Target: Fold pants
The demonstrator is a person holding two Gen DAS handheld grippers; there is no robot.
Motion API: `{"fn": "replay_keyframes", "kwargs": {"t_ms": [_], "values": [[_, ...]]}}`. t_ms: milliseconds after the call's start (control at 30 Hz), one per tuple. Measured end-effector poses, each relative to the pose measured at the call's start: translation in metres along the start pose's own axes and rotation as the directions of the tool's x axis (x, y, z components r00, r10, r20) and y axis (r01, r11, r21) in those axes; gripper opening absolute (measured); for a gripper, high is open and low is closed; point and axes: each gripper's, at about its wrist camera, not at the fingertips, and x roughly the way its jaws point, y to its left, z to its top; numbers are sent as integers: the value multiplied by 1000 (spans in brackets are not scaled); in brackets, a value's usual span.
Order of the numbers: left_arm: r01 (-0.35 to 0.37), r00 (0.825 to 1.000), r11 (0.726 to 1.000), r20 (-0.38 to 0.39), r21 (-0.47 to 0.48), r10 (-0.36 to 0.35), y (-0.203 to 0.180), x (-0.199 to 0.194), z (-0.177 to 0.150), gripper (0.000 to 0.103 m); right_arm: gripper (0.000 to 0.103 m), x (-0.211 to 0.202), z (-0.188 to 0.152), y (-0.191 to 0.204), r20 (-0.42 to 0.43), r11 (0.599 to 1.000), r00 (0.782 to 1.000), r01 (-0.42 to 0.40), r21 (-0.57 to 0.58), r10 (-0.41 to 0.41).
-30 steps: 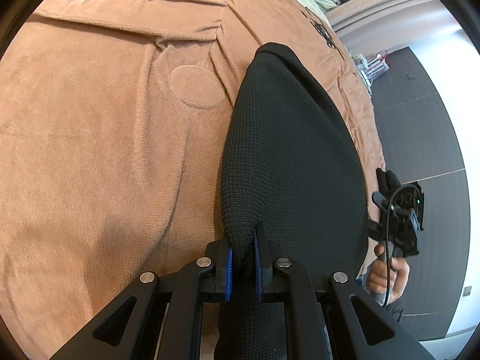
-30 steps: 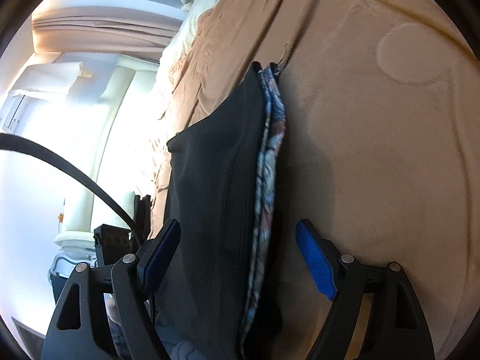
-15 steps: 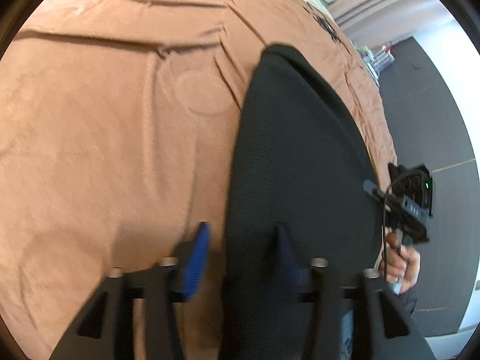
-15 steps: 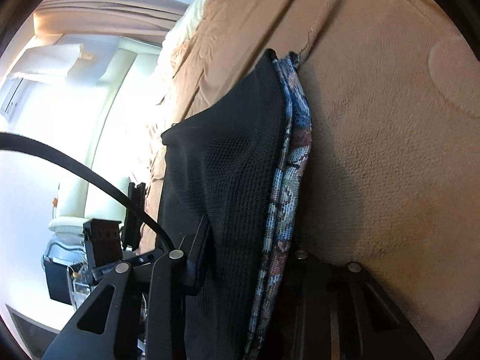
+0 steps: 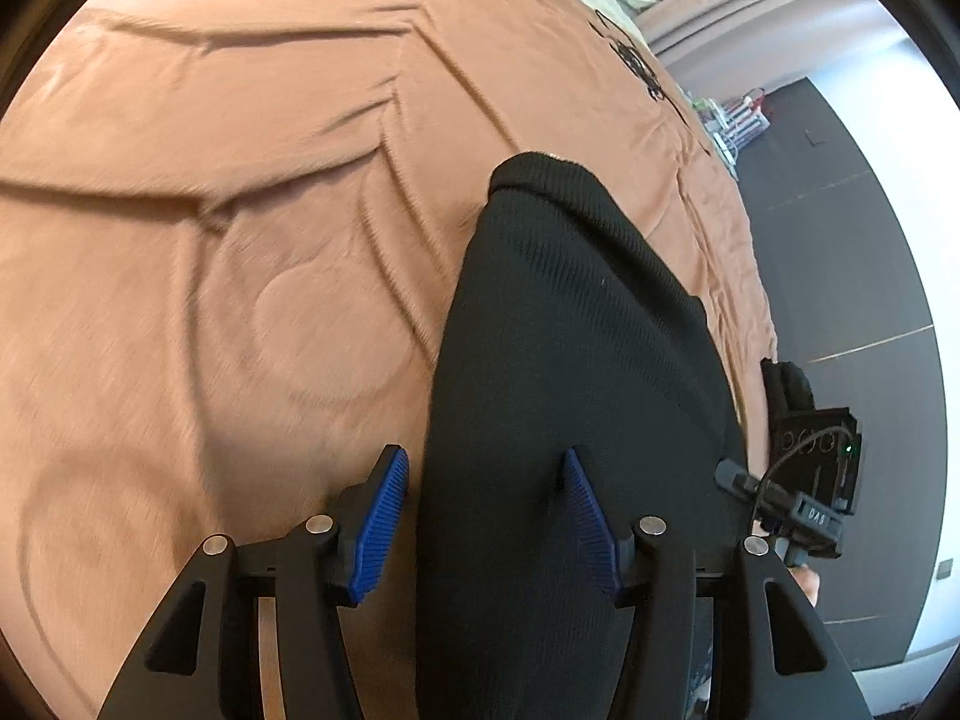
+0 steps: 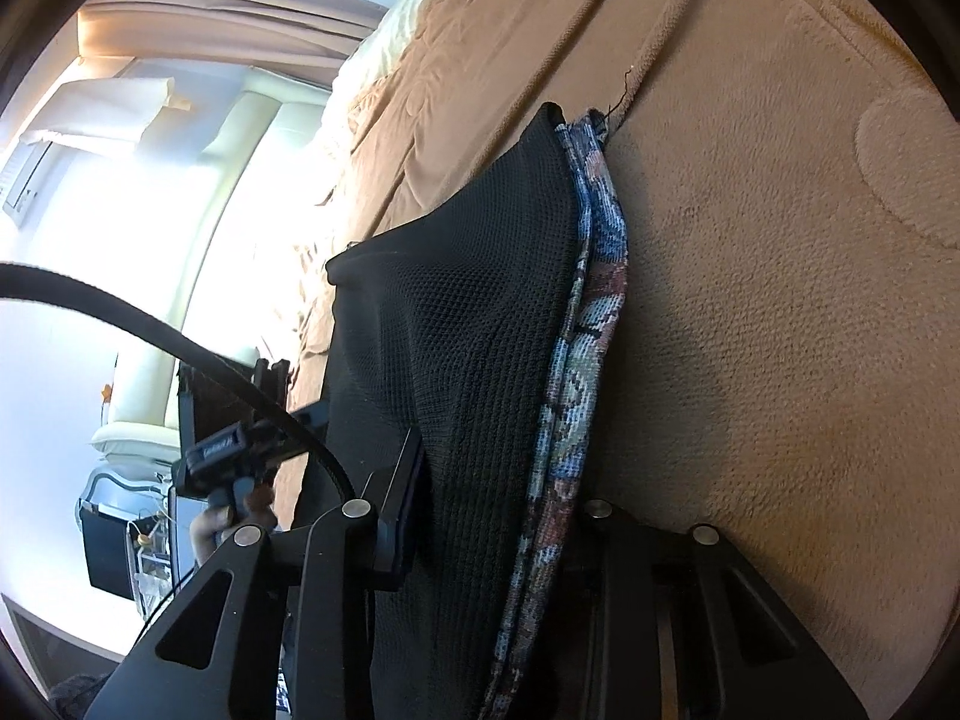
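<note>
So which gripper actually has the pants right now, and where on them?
The right gripper is clamped on the folded black pants near their edge closest to its camera. The left gripper has let go; its jaws stand open astride the fabric.

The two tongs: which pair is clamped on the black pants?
The right tongs, pads pressing the folded pants. The left tongs merely straddle the cloth, blue pads apart.

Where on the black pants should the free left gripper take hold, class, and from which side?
The near long edge of the pants, approached from the blanket side: it lies flat, one fingertip already beside it.
</note>
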Motion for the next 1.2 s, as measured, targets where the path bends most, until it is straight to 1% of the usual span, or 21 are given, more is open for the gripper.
{"fn": "replay_keyframes", "kwargs": {"t_ms": [33, 67, 267, 300, 333, 367, 433, 500, 567, 767, 867, 967, 1200], "values": [[11, 1000, 1000, -3, 7, -11, -1, 2, 3, 52, 29, -1, 0, -2, 0, 1000, 1000, -3, 2, 3], [22, 1000, 1000, -6, 15, -22, -2, 4, 6, 50, 29, -1, 1, -3, -1, 1000, 1000, -9, 6, 9], [36, 999, 999, -18, 33, -36, -7, 16, 18, 48, 30, 4, 3, -8, -8, 1000, 1000, -25, 16, 25], [33, 999, 999, -18, 36, -32, -7, 16, 17, 45, 30, 5, 4, -8, -8, 1000, 1000, -24, 17, 25], [27, 999, 999, -19, 40, -27, -8, 15, 17, 36, 30, 6, 4, -8, -7, 1000, 1000, -22, 14, 22], [24, 1000, 999, -19, 41, -23, -8, 15, 16, 30, 30, 7, 4, -7, -4, 1000, 1000, -18, 9, 18], [23, 1000, 999, -8, 47, -22, -10, 9, 14, 16, 29, 7, 3, -2, 5, 1000, 1000, 0, -11, 0], [13, 1000, 998, 10, 61, -14, -16, -1, 12, 12, 26, 3, 1, 7, 20, 999, 1000, 21, -37, -20], [15, 1000, 997, 24, 74, -17, -21, -10, 11, 10, 25, -2, 0, 16, 36, 998, 999, 29, -61, -26], [13, 997, 993, 73, 119, -22, -41, -37, -1, 10, 25, -21, -13, 49, 87, 989, 996, 45, -143, -33], [23, 994, 991, 102, 131, -37, -49, -51, -6, 10, 24, -29, -21, 58, 108, 985, 994, 47, -165, -30], [34, 991, 987, 125, 157, -54, -60, -66, -11, 9, 24, -42, -31, 71, 144, 981, 989, 52, -189, -24], [53, 982, 973, 167, 223, -92, -100, -95, -23, 9, 24, -81, -56, 88, 226, 971, 974, 68, -227, -16]]}}
